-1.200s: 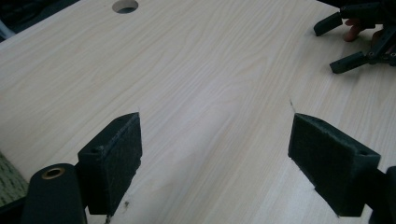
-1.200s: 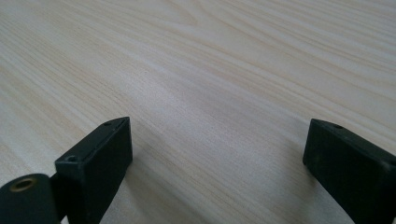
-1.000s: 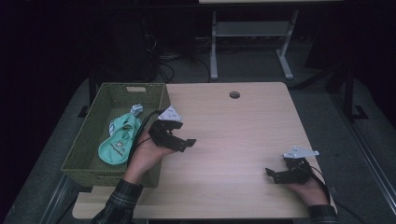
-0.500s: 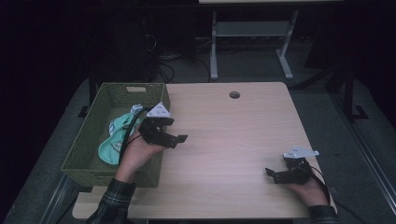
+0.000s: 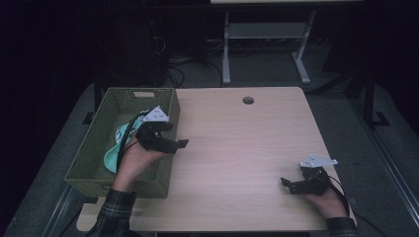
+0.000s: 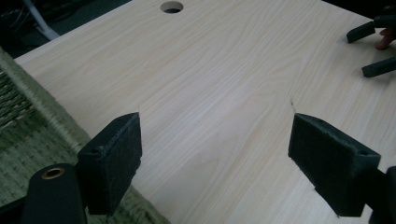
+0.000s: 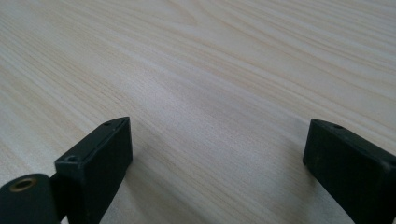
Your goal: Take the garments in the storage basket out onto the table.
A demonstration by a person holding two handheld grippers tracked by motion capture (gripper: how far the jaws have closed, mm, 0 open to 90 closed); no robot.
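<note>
No brand, label or writing can be read on anything here; the grey plate on each gripper carries small dark marks too fine to make out.

The left gripper (image 5: 170, 140) is held above the right-hand rim of the green woven basket (image 5: 94, 153), its fingers (image 6: 112, 163) pointing out over the tabletop (image 5: 237, 148). The left hand (image 5: 136, 160) grips it from behind and below, with the wrist over the basket and a plaid sleeve (image 5: 116, 212) coming up from the near edge. In the left gripper view the fingers stand wide apart with nothing between them; the basket's woven rim lies just under and behind the left finger, and bare wood lies ahead of both.

A pale teal cloth (image 5: 118, 148) lies inside the basket, behind the left fingers and partly hidden by the hand and the gripper's cable. It is not touched by the fingers.

The right gripper (image 5: 291, 183) rests low at the near right part of the tabletop, well apart from the left one, its fingers (image 7: 95, 158) pointing toward the tabletop's middle. The right hand (image 5: 326, 197) holds it from behind. Its fingers are also spread wide and empty, with only wood grain between and ahead of them. A round cable hole (image 5: 248, 100) sits far ahead of both pairs of fingers, near the far edge.
</note>
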